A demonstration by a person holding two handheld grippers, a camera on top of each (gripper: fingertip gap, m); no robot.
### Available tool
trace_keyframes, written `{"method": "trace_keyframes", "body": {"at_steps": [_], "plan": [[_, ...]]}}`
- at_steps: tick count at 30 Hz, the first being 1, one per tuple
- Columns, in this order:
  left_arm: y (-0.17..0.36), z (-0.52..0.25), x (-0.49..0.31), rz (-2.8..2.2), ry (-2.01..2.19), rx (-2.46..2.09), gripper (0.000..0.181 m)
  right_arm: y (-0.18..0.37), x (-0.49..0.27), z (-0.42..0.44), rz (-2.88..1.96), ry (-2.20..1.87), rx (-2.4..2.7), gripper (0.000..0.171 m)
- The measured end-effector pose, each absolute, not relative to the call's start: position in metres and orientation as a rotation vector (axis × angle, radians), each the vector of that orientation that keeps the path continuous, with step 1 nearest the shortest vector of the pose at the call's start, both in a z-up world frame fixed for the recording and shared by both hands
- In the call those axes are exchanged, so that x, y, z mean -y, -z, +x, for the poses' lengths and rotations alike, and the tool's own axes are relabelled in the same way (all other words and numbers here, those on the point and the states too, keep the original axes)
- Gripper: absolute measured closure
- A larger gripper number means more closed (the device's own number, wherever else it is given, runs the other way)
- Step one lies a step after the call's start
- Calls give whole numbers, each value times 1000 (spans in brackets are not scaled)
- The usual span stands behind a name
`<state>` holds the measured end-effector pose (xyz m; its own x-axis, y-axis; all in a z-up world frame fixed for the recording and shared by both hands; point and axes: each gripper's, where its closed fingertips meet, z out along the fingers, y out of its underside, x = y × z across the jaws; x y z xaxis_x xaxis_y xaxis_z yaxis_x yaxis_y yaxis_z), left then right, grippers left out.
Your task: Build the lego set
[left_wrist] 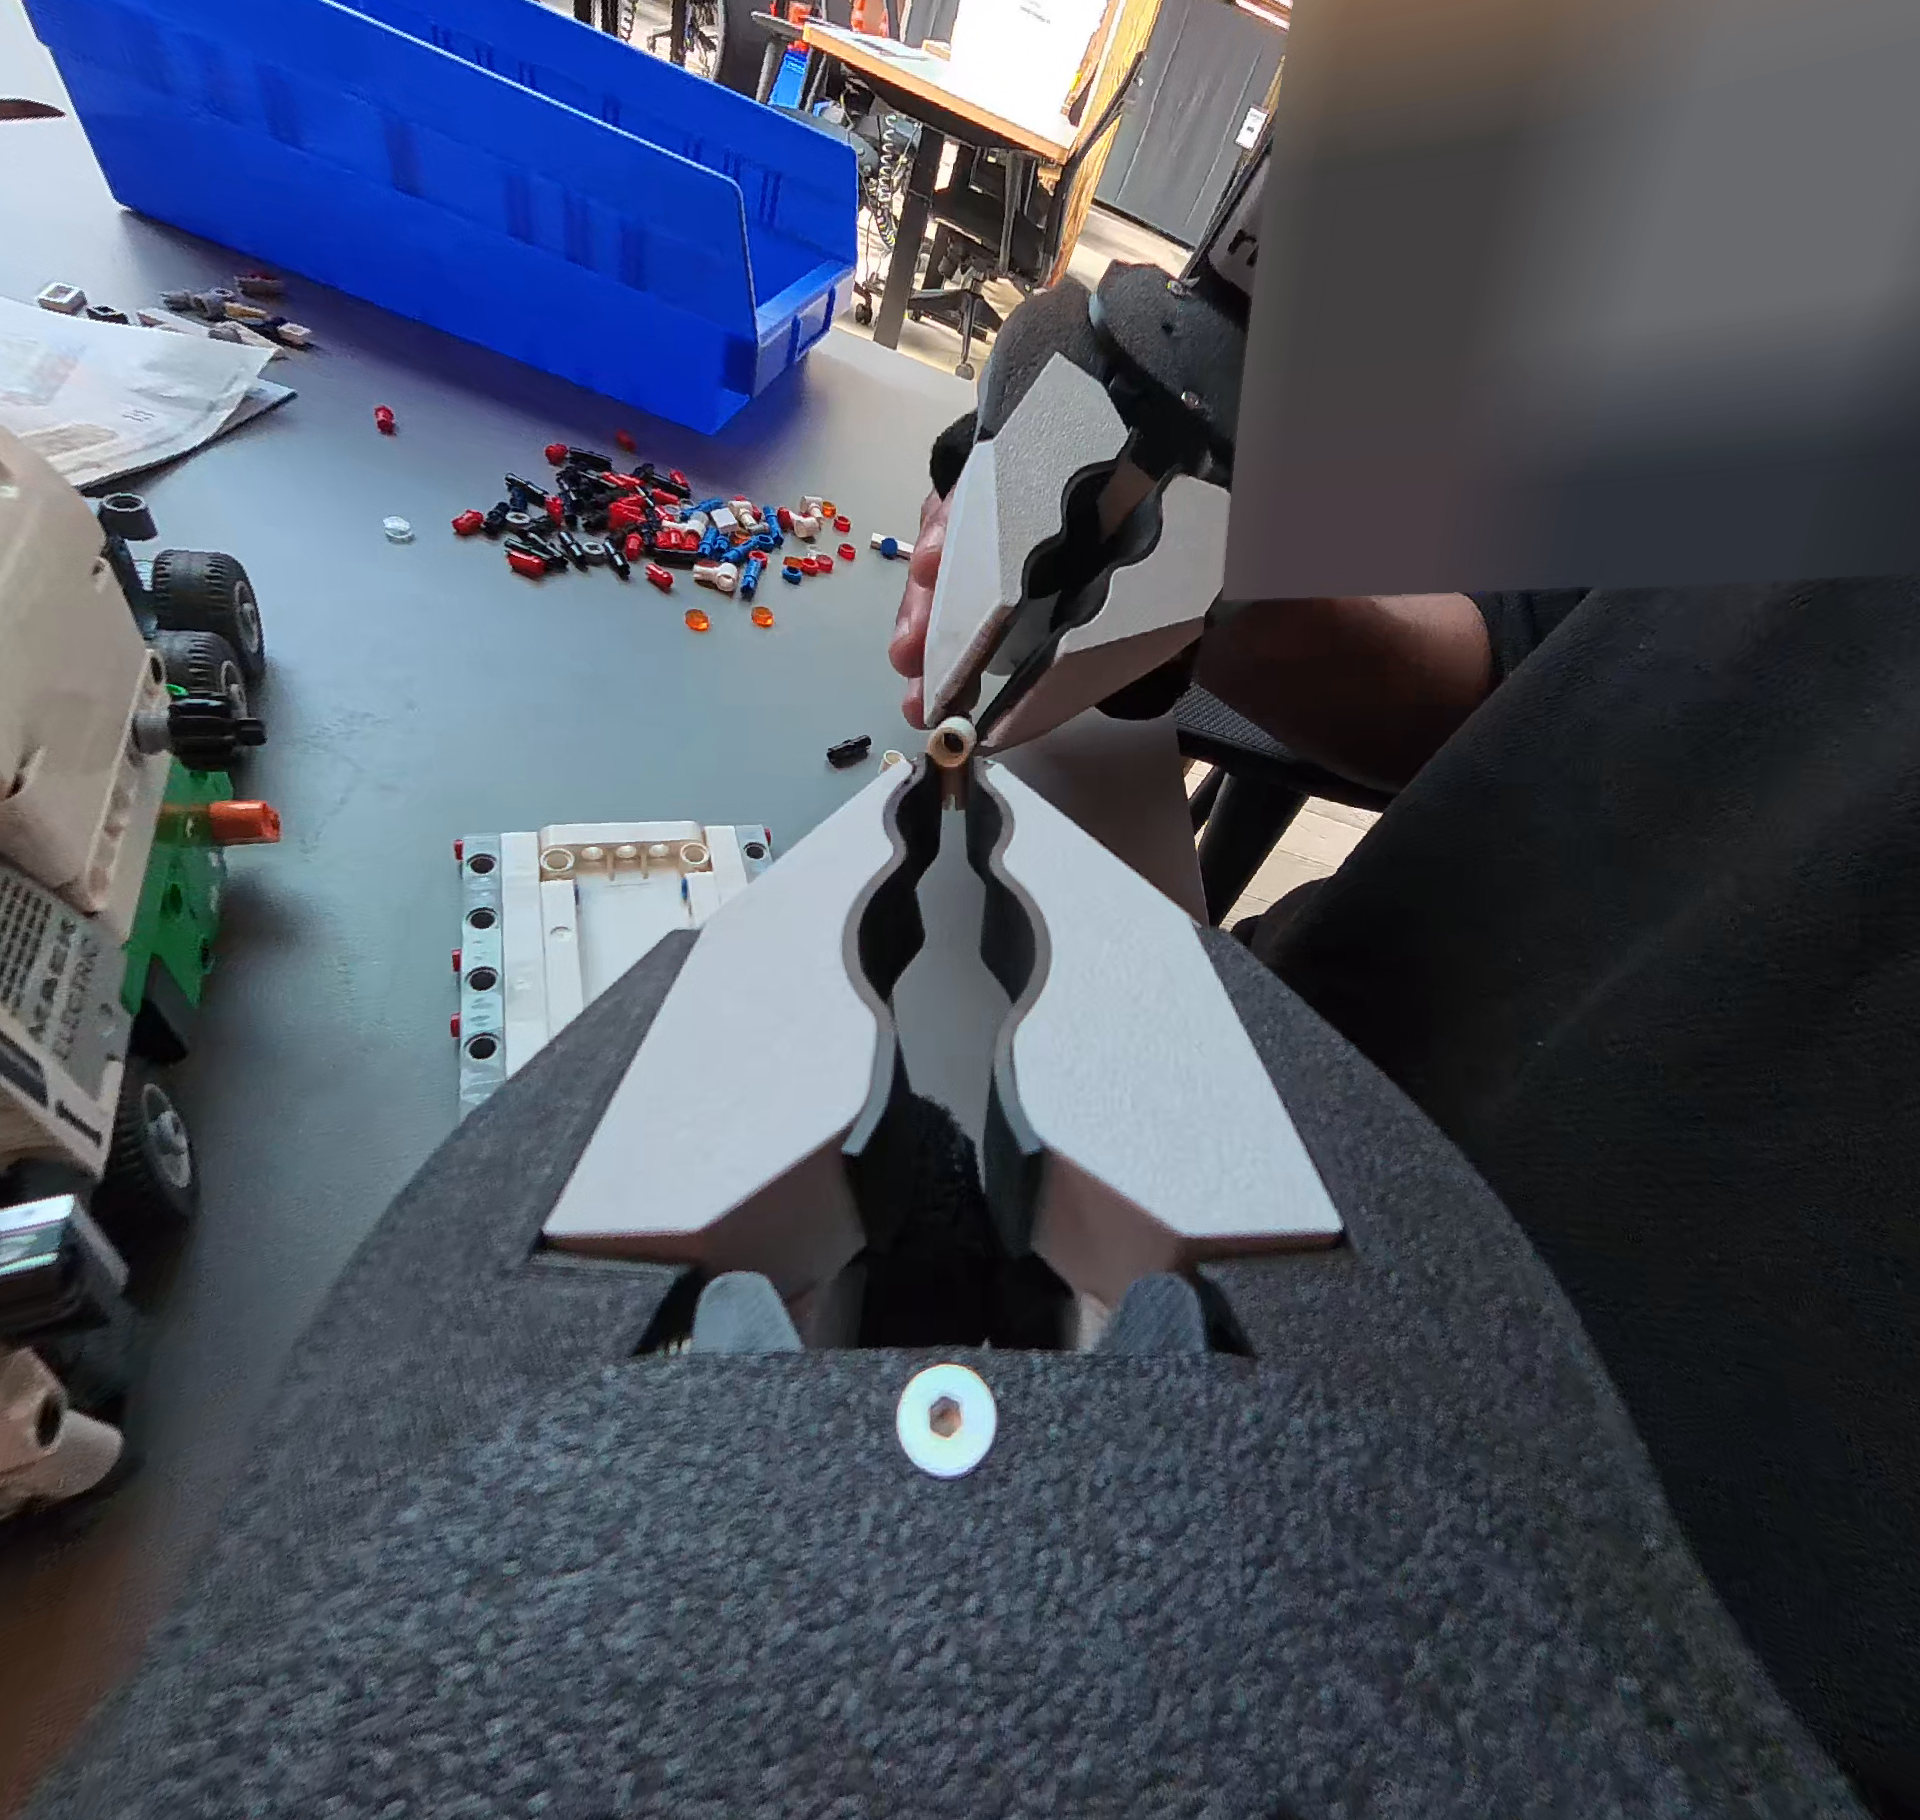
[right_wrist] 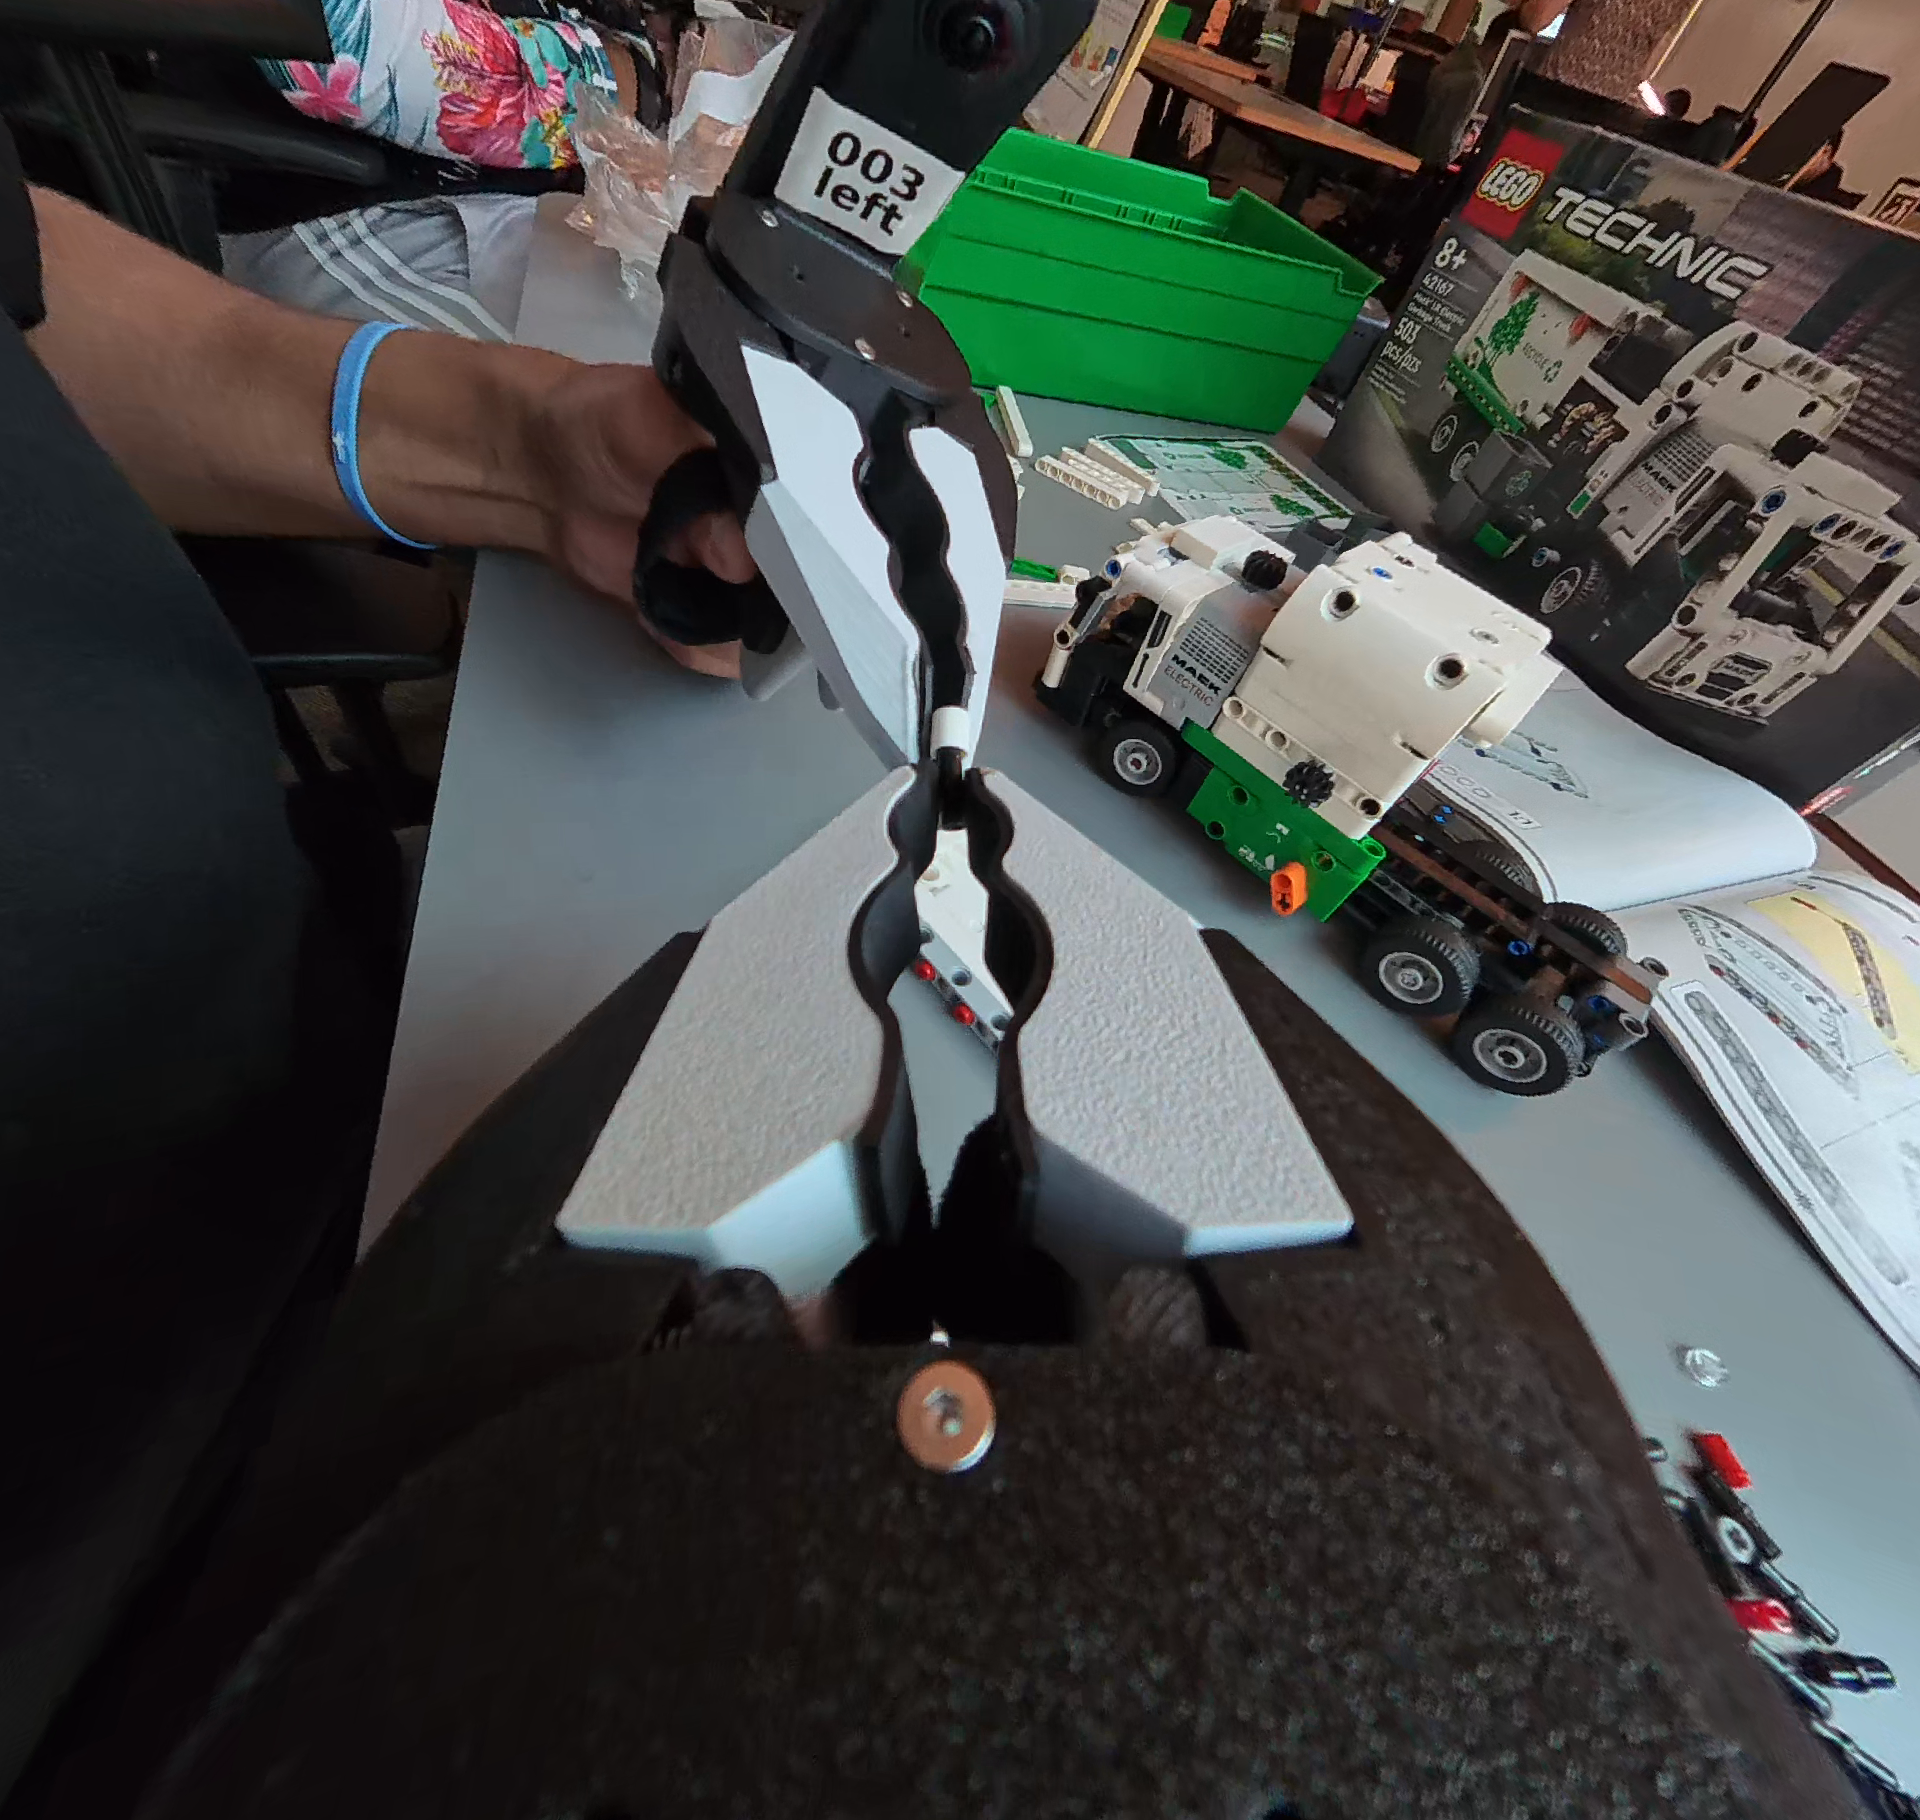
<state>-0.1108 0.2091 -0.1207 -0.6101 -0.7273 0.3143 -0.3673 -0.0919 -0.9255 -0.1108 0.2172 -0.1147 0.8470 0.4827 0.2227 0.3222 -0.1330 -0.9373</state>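
Left gripper [left_wrist: 951, 778] jaws clamp a white bush [left_wrist: 951, 740]; right gripper [right_wrist: 951, 791] jaws clamp a black pin [right_wrist: 948, 768] entering it, above the counter [left_wrist: 436, 690]; truck [right_wrist: 1309, 731] nearby.

Blue bin [left_wrist: 436, 170]; green bin [right_wrist: 1122, 316]; white-green truck [right_wrist: 1340, 721].

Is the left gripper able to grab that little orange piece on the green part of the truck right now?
Probably not yet. The left gripper is shut on a small tan connector, meeting the right gripper mid-air. The orange piece sticks out uncovered on the truck, so the way looks free once the connector is let go.
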Motion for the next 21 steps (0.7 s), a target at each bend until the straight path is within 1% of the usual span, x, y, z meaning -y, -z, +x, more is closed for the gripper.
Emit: {"method": "trace_keyframes", "body": {"at_steps": [10,17,21], "plan": [[124,-110,-208,-1222,1755,-1914,179,117,-218,-111,-1764,-282,540,168],[146,-110,-216,-1161,1305,-2060,178,140,-221,-112,-1919,-215,557,168],[156,-113,-215,-1127,1165,-2123,178,150,-220,-115,-1970,-237,562,168]]}}
